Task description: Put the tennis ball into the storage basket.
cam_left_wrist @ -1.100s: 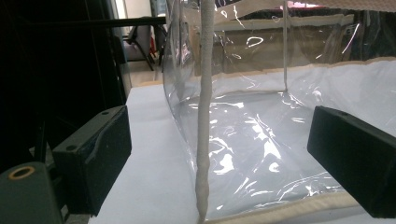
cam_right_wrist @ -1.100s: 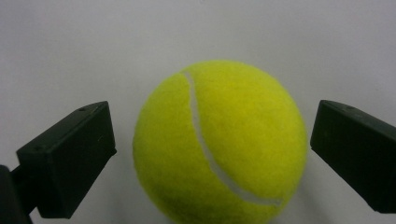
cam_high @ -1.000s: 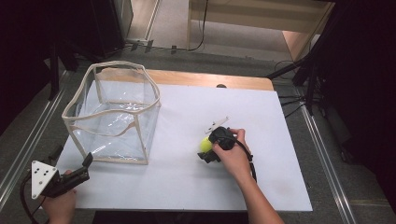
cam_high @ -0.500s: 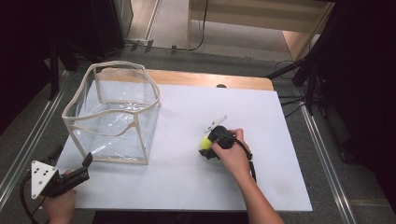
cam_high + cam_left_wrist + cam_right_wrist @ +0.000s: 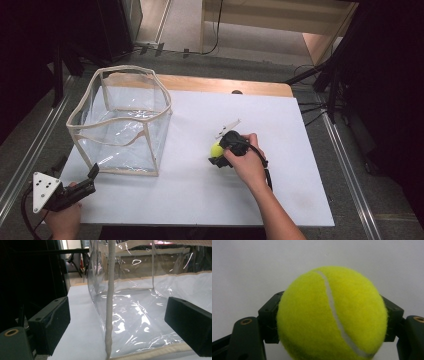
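Yellow ball (image 5: 216, 149) clamped in right hand-held gripper (image 5: 218, 156), right of clear box (image 5: 122, 122) on bench (image 5: 200, 200). Left hand-held gripper (image 5: 93, 172) held apart near box corner.

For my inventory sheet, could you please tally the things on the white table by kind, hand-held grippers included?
Tennis ball, yellow-green, clamped in the right hand-held gripper: 1
Clear bag with cream trim, open at the top: 1
Hand-held grippers, counting the left hand-held gripper with jaws apart near the bag's corner: 2
Total: 4
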Available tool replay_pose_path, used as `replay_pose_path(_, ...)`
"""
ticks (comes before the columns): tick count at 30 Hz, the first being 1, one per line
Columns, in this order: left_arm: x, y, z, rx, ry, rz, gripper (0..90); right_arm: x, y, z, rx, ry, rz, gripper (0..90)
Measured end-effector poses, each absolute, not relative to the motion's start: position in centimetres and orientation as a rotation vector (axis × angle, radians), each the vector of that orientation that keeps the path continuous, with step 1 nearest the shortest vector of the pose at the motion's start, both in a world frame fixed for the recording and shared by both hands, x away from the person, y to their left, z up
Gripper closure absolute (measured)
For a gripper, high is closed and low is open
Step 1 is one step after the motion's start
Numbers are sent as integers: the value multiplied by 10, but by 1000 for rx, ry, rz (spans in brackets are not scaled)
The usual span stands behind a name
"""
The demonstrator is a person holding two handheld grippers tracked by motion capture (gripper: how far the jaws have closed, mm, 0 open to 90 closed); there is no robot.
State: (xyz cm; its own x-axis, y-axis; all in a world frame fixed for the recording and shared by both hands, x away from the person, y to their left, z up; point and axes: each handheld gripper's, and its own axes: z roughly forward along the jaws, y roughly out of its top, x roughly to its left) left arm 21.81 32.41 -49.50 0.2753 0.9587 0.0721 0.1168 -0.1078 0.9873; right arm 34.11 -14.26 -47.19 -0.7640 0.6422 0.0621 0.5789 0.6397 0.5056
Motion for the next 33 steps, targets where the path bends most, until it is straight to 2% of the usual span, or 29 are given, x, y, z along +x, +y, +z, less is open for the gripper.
replay_pose_path(33, 218, 325, -495, 1479, 1056, 996, 68, 355, -93, -445, 845, 2830, 837, 235)
